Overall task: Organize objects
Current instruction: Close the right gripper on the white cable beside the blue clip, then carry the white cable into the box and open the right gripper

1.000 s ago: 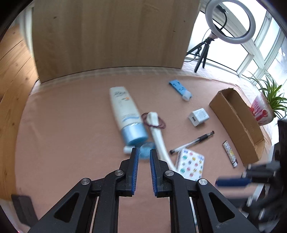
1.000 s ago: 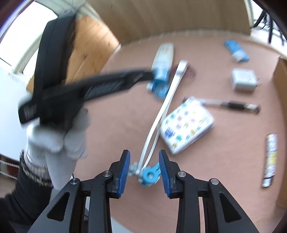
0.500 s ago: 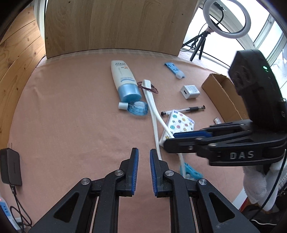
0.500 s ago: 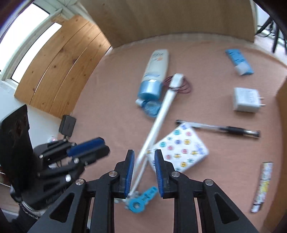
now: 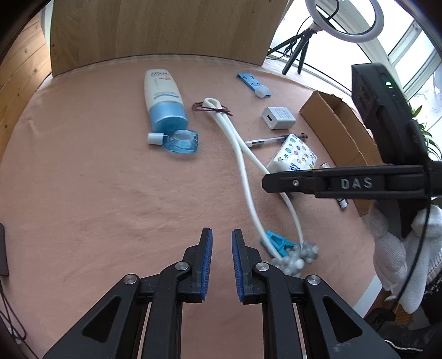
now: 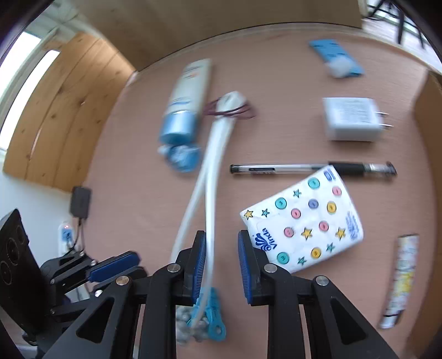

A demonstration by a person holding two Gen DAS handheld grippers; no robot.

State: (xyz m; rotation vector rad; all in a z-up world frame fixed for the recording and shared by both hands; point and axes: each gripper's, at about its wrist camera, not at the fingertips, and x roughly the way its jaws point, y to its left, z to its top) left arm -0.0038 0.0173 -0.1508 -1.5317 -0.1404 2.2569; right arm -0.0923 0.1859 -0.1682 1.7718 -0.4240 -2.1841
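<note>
Ring light (image 5: 344, 19) on tripod; black adapter (image 6: 80, 197), perhaps plugged in.

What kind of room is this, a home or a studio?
Probably a home corner set up for filming: a ring light on a tripod by big windows, wood panelling, and everyday clutter like a lotion bottle on a pink-covered table.

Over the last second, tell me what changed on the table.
Both claws moved back toward the lanyard's clip end. The right claw has just been closing and now straddles the strap, not yet pinching it. The left claw has just been opening, empty. Bottle, pen and tissue pack stayed put.
</note>
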